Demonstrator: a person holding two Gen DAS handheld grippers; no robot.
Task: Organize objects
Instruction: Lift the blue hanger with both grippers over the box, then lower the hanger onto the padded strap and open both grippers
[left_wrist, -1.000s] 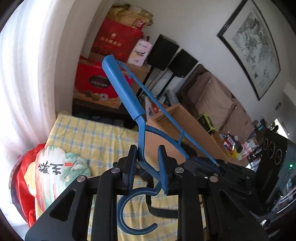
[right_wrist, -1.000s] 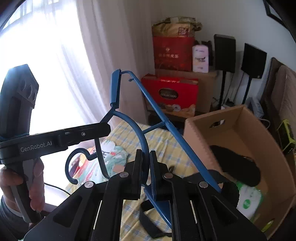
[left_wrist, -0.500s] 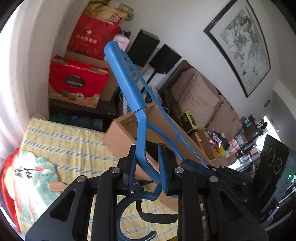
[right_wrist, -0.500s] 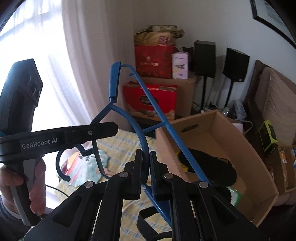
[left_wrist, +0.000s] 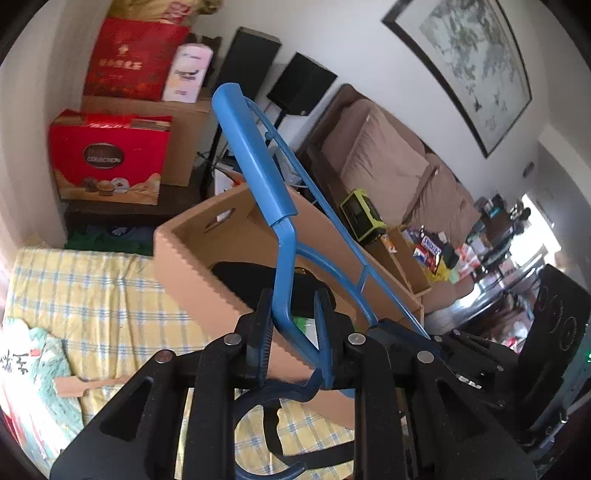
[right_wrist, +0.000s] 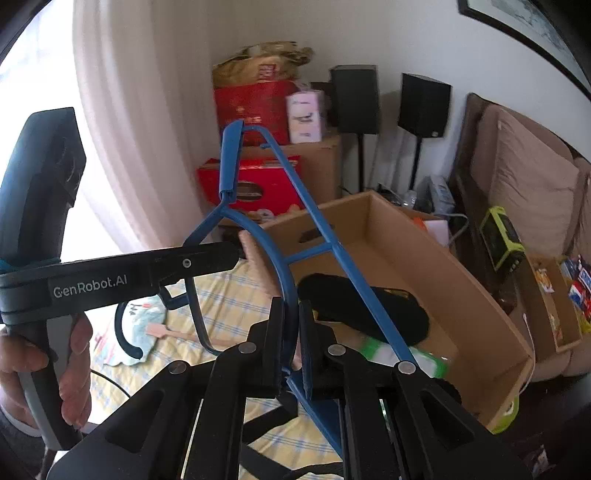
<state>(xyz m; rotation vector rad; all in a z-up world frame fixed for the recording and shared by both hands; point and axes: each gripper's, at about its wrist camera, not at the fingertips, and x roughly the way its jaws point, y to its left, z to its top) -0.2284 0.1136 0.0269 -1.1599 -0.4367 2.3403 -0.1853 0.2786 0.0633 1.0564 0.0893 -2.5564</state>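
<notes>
Currently both grippers carry 1 blue hanger (left_wrist: 255, 155) in the air, above the near end of the cardboard box (left_wrist: 184, 266).

- Left gripper (left_wrist: 293, 325): jaws narrowed onto the hanger's neck, just above its hook; the bar sits against the left pad, contact on the other side unclear. Reads as a pinch.
- Right gripper (right_wrist: 291, 332): jaws nearly pressed together on the hanger's curved arm, thin bar clamped between the pads.
- In the right wrist view the left gripper enters from the left, a hand (right_wrist: 44, 365) around its handle.
- Hanger: tilted, wide shoulder end up and away, hook low and toward the cameras. Not touching the box.

Progress, judged:
- Box already holds a black item (right_wrist: 354, 306) and a green-and-white packet (right_wrist: 402, 354); so some sorting looks done.
- The hanger is in transit, not yet placed.
- Still lying on the yellow checked cloth (left_wrist: 96, 295): a fan with a wooden handle (left_wrist: 77, 386), and a black strap (left_wrist: 273, 439) below the grippers.
- Roughly midway, I would guess.
</notes>
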